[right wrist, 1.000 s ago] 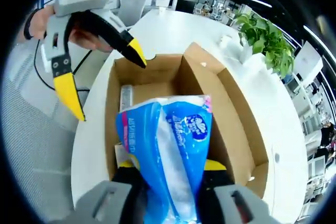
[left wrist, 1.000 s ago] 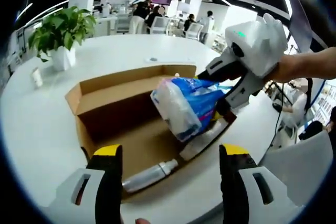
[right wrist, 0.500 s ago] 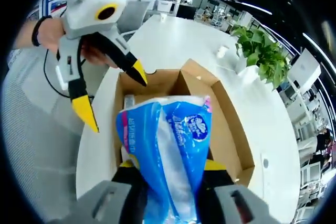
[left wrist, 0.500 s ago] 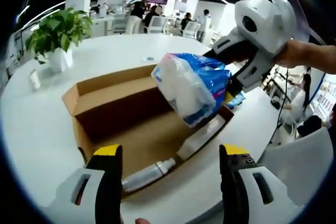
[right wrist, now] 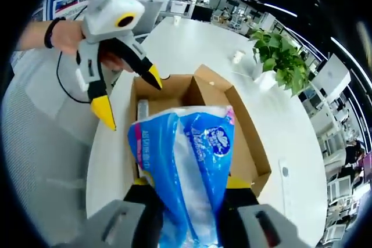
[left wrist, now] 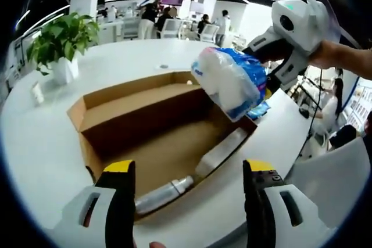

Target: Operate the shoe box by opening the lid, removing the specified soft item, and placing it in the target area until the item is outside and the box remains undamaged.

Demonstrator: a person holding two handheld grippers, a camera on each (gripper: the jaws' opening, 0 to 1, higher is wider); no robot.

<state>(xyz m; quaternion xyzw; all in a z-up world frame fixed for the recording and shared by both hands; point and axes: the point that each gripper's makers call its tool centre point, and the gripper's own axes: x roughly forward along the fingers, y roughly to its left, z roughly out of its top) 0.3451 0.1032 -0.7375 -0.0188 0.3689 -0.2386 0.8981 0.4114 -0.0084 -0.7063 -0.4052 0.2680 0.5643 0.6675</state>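
My right tool (right wrist: 187,187) is clamped on the tissue pack (right wrist: 186,172), lifted clear above the open box (left wrist: 145,123). My left tool (left wrist: 186,187) hangs open, holding nothing. The slippery wrap could slide loose and drop back in.

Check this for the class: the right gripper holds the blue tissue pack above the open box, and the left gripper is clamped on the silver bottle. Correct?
Not quite. The left gripper is open and holds nothing; the right gripper view shows this. The silver bottle lies in the box. The right gripper does hold the blue tissue pack.
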